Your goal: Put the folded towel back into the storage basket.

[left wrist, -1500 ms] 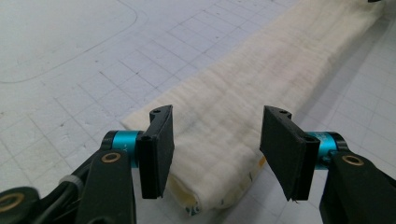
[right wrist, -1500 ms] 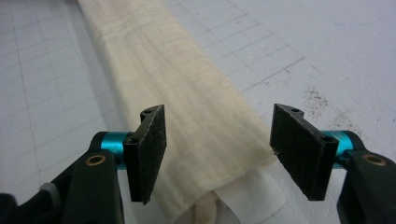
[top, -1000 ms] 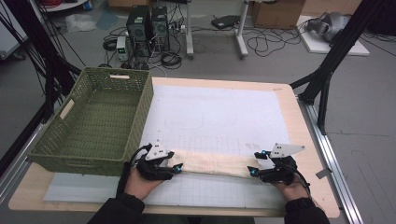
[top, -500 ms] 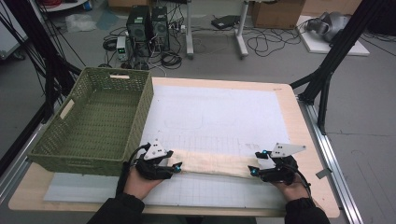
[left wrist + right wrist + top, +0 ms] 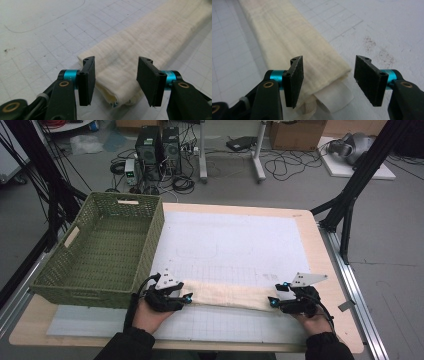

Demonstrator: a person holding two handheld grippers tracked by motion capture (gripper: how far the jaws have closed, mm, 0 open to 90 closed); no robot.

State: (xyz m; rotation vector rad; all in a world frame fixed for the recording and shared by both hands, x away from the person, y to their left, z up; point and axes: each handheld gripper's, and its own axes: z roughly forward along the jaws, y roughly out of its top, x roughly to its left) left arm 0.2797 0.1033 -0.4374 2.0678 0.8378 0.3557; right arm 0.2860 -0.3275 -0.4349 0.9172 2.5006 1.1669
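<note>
Straddling the two ends of a folded cream cloth (image 5: pixel 227 295), our tools stand released, jaws apart and pads clear of the fabric, though both have just been closing with the cloth between them. We see the left tool (image 5: pixel 186 297) at the lower left of the high view, the right tool (image 5: pixel 272 302) at the lower right. The cloth lies flat across the lower middle of the white gridded mat (image 5: pixel 235 245) on the surface (image 5: pixel 330 285). A green basket (image 5: pixel 150 240) stands at the left.

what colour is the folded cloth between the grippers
Cream, plain; the folded cloth shows best in the left gripper view.
</note>
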